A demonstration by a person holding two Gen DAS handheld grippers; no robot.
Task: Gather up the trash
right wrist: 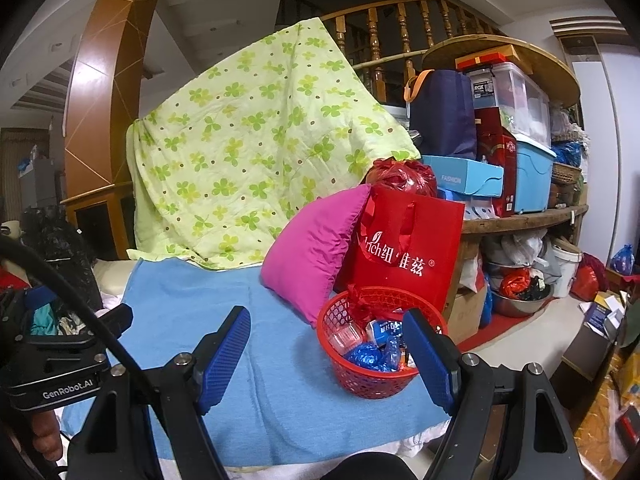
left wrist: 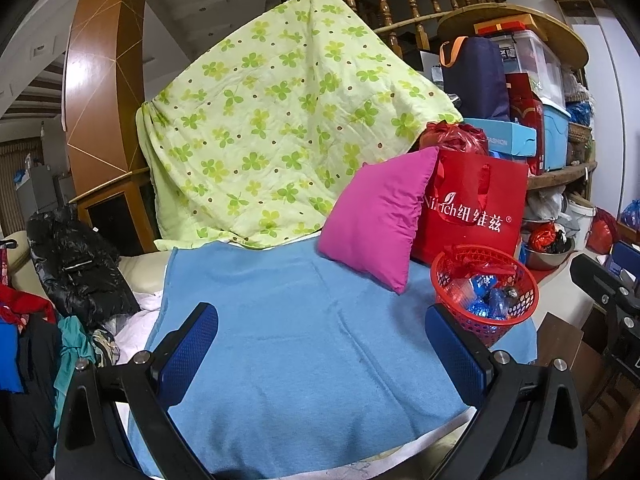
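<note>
A red mesh basket [left wrist: 520, 280] [right wrist: 340, 312] stands on the blue towel [left wrist: 312, 340] [right wrist: 280, 380] at its right edge. It holds crumpled blue wrappers [left wrist: 490, 304] [right wrist: 372, 356], clear plastic and a red scrap. My left gripper [left wrist: 322, 344] is open and empty above the towel, with the basket by its right finger. My right gripper [right wrist: 326, 350] is open and empty; its right finger [right wrist: 430, 364] overlaps the basket's right side. The left gripper's body [right wrist: 60, 376] shows at the left of the right wrist view.
A pink cushion [left wrist: 376, 216] [right wrist: 316, 248] and a red gift bag [left wrist: 472, 208] [right wrist: 404, 248] stand just behind the basket. A green clover quilt [left wrist: 272, 120] [right wrist: 248, 152] hangs behind. Clothes and a black bag [left wrist: 76, 268] lie left. Cluttered shelves [right wrist: 520, 216] and floor items are right.
</note>
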